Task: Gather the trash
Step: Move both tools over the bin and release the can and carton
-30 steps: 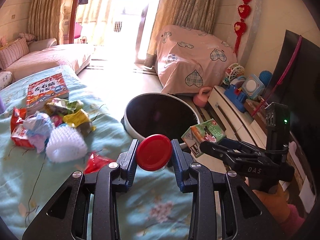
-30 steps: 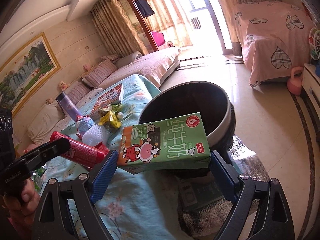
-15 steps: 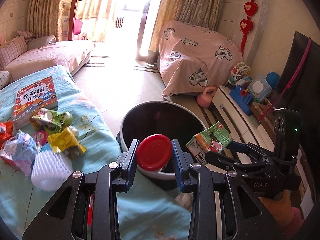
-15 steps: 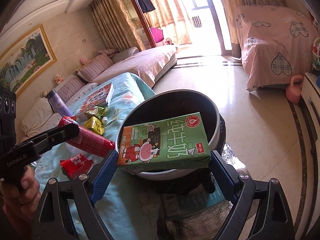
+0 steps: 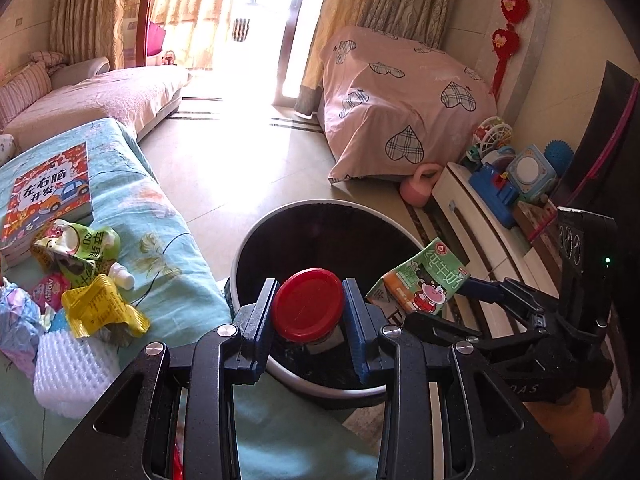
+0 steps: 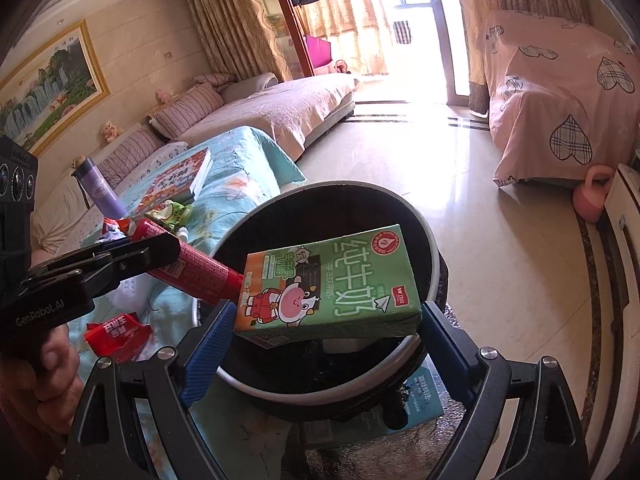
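Two grippers of mine hang over one round black bin (image 5: 320,240) with a pale rim, which stands on the floor just beside the table under its teal flowered cloth (image 5: 168,240). That cloth is the biggest surface near me; on it lie a picture book (image 5: 48,192), a white foam net (image 5: 72,372), a crumpled yellow wrapper (image 5: 100,312), a green snack pouch (image 5: 80,244) and a small red packet (image 6: 116,336), all close together near the table's edge. A purple bottle (image 6: 98,192) stands further back on it.

My right gripper (image 6: 320,344) has its blue pads spread wide and pressed against the two ends of a green milk carton (image 6: 328,284), which lies on its side above the bin's mouth. My left gripper (image 5: 310,312) is drawn in much narrower, its pads clamped on either side of a red tube (image 6: 188,264) with a round red cap (image 5: 308,304); the cap end points out over the bin's near rim, just beside the carton.
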{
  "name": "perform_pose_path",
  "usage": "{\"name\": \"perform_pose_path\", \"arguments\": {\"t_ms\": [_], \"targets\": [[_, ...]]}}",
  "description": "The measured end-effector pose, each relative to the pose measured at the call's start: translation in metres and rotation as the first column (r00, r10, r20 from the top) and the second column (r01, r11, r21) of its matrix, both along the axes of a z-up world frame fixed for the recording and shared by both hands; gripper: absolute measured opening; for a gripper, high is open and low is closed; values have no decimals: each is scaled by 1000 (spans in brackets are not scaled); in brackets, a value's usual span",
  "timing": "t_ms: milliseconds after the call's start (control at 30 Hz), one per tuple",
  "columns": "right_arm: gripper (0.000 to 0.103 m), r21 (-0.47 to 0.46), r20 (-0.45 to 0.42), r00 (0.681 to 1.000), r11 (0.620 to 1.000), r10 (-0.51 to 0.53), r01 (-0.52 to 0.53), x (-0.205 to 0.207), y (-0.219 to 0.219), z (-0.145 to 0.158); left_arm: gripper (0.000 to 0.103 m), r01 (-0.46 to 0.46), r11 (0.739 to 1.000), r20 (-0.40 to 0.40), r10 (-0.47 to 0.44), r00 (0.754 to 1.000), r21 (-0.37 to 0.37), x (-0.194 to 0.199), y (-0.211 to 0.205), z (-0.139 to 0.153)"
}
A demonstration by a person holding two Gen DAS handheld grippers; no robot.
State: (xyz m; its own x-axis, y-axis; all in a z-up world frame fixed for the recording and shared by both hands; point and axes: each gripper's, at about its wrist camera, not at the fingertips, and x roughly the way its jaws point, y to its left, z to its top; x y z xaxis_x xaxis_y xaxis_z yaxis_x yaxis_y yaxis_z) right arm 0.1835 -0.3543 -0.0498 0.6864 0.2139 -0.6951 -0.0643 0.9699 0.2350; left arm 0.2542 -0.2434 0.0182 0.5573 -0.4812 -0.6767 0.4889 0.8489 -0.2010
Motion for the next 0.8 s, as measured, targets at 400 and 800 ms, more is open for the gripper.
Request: {"name": "perform_pose_path", "arguments": {"t_ms": [400, 800], "targets": [[92, -41, -25, 999, 999, 29, -30, 11, -4, 1, 33, 43, 998, -38, -41, 998, 49, 7, -10, -16], [93, -2, 1, 1000, 1000, 16, -16, -8, -2, 12, 64, -2, 1000, 1, 2, 1000, 10, -16, 20, 3]]}}
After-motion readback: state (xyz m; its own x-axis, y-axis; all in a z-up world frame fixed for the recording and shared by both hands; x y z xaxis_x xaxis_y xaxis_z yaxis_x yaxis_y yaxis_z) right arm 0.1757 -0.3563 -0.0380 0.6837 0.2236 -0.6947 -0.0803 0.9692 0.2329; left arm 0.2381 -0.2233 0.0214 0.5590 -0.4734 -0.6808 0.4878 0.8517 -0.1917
